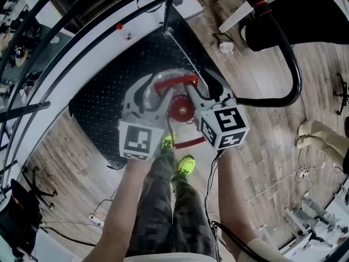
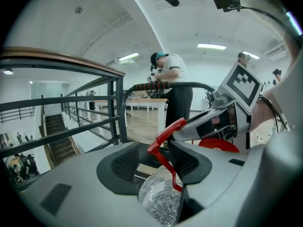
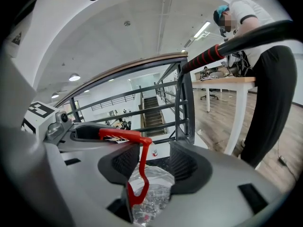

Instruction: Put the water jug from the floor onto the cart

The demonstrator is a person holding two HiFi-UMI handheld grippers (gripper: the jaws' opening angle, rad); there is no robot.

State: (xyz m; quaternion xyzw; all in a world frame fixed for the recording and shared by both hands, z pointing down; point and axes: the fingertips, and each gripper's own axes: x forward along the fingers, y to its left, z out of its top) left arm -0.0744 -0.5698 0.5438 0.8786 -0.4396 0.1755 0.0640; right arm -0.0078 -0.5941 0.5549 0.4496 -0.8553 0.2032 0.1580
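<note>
Clear plastic water jug (image 2: 158, 200), red-capped, standing on the black checker-plate cart deck (image 1: 103, 94); probably heavy and slick-walled, best taken by its thin red handles (image 2: 163, 136), which left gripper (image 2: 154, 161) and right gripper (image 3: 151, 163) straddle, fingers apart, not clamping.

Your left arm (image 1: 122, 212) and right arm (image 1: 232, 201) reach forward, side by side. Your left gripper (image 1: 148, 94) and right gripper (image 1: 203, 91) sit close together, tipped a bit down. Both have their jaws apart.

Water jug (image 1: 181, 109) — body largely hidden; cart handle (image 3: 208, 56) cut off at edge.
</note>
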